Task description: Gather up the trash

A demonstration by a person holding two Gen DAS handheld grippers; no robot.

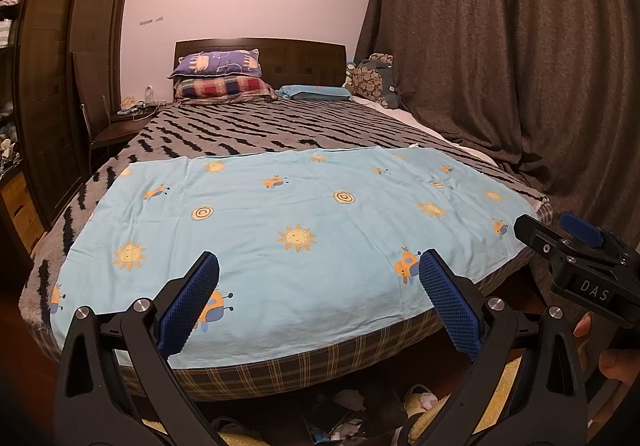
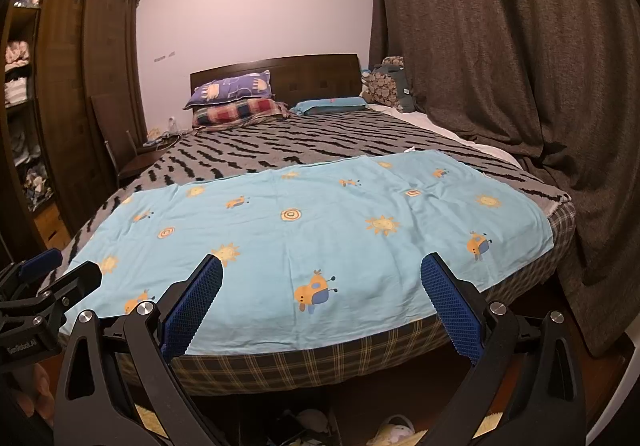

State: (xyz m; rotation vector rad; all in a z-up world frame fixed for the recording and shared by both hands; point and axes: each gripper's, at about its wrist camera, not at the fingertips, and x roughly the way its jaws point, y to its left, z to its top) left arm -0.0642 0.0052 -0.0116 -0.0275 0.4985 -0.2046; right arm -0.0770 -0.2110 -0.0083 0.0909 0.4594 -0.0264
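Observation:
Both grippers hover at the foot of a bed (image 1: 256, 129), above a light blue sheet (image 1: 280, 230) printed with suns and animals. My left gripper (image 1: 318, 266) is open and empty. My right gripper (image 2: 320, 268) is open and empty too; it also shows in the left wrist view (image 1: 560, 242) at the right edge. Crumpled white paper and scraps (image 1: 344, 406) lie on the dark floor under the foot of the bed, between my left fingers. Similar litter (image 2: 312, 420) shows low in the right wrist view. A small white scrap (image 1: 414, 145) lies at the sheet's far edge.
Pillows (image 1: 218, 75) are stacked at the wooden headboard. A dark curtain (image 1: 500, 65) hangs along the right side. A brown wardrobe (image 1: 60, 85) and a chair (image 1: 104, 125) stand on the left. Slippers (image 1: 420, 400) and a yellow mat (image 1: 506, 374) lie by the bed's foot.

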